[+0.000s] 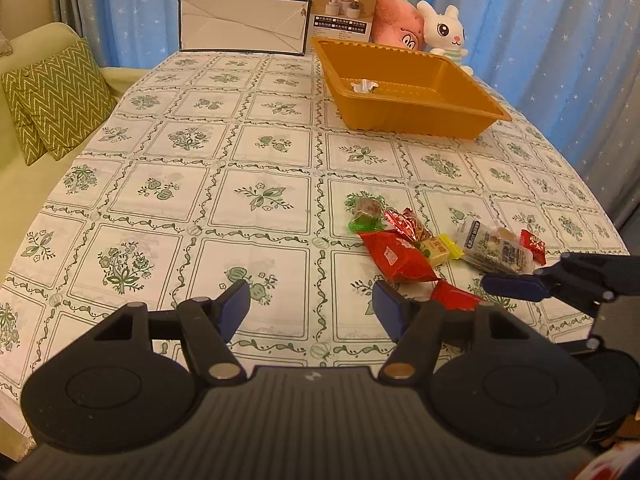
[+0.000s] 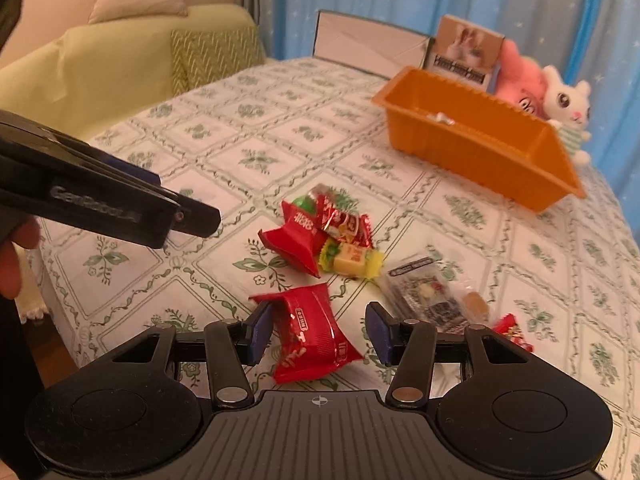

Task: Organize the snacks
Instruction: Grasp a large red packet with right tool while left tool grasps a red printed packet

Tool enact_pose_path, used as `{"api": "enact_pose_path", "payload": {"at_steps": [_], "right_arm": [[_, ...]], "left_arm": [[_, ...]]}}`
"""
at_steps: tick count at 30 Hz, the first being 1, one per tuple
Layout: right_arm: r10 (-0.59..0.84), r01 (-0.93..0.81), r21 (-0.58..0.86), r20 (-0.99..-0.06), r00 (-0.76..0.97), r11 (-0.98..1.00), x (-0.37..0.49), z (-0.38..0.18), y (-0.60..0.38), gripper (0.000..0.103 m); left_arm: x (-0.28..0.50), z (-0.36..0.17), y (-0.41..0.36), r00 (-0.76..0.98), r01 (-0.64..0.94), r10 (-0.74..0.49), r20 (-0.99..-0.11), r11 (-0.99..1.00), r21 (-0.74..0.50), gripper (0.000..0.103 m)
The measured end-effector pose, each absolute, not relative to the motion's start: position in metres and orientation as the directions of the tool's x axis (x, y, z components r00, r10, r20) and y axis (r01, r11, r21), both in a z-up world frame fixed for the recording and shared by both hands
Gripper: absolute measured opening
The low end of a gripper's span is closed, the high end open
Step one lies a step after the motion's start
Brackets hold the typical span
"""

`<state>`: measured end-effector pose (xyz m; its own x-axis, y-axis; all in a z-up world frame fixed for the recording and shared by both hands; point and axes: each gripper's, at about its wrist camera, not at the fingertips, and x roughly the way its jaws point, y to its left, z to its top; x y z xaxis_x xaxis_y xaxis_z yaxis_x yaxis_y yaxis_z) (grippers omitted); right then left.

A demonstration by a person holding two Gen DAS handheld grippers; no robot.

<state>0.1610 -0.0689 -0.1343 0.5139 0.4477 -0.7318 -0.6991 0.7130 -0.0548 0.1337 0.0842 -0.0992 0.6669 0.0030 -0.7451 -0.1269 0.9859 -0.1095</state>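
Observation:
Wrapped snacks lie in a loose pile on the floral tablecloth: a large red packet [image 2: 294, 240], a yellow candy [image 2: 354, 260], a clear bar pack [image 2: 428, 294] and a small red candy [image 2: 512, 330]. A second red packet [image 2: 316, 332] lies flat between the jaws of my right gripper [image 2: 319, 336]. Its left pad touches the packet's edge and the right pad stands just clear. My left gripper [image 1: 311, 308] is open over bare cloth, left of the pile [image 1: 400, 258]. The orange tray [image 1: 486, 98] sits at the far right, with one small white wrapper [image 1: 364, 86] in it.
A white box [image 1: 242, 26], a product carton [image 1: 344, 8], a pink plush [image 1: 400, 26] and a white rabbit plush [image 1: 446, 32] stand behind the tray. A sofa with a green cushion [image 1: 56, 100] runs along the table's left edge. Blue curtains hang behind.

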Motion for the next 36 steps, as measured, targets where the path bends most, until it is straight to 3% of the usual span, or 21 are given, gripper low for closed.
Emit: {"api": "enact_pose_path", "payload": {"at_steps": [7,10,19,23,28,32,36], "right_arm": [[0.452,-0.671,0.012,-0.748,0.486,0.741,0.162,-0.137,-0.077,0.032],[0.469,-0.624,0.065,-0.72,0.511,0.779,0.156,-0.131,-0.092,0.032],[0.412,-0.44,0.116,-0.615,0.672,0.89,0.159,-0.112,-0.132,0.032],[0.392,-0.395,0.141,-0.618,0.682,0.908,0.166,-0.116,-0.141,0.032],[0.388,-0.383,0.151,-0.626,0.677,0.911,0.171,-0.12,-0.145,0.032],[0.381,-0.371,0.156,-0.632,0.674,0.915,0.172,-0.123,-0.145,0.032],[0.382,-0.368,0.161,-0.633,0.673,0.916,0.173,-0.124,-0.144,0.032]], "left_arm": [[0.135,-0.1,0.08,0.664,-0.101,-0.017,-0.747,0.989,-0.112,0.064],[0.138,-0.1,0.076,0.664,-0.083,-0.036,-0.747,0.989,-0.121,0.063],[0.165,-0.099,0.06,0.679,-0.052,-0.132,-0.722,0.972,-0.227,0.048],[0.183,-0.106,0.052,0.671,-0.046,-0.131,-0.73,0.975,-0.217,0.038],[0.199,-0.118,0.048,0.641,-0.027,-0.125,-0.758,0.982,-0.186,0.036],[0.198,-0.124,0.045,0.621,-0.005,-0.11,-0.776,0.99,-0.144,0.026],[0.194,-0.125,0.044,0.616,0.018,-0.092,-0.782,0.995,-0.103,0.023]]}}
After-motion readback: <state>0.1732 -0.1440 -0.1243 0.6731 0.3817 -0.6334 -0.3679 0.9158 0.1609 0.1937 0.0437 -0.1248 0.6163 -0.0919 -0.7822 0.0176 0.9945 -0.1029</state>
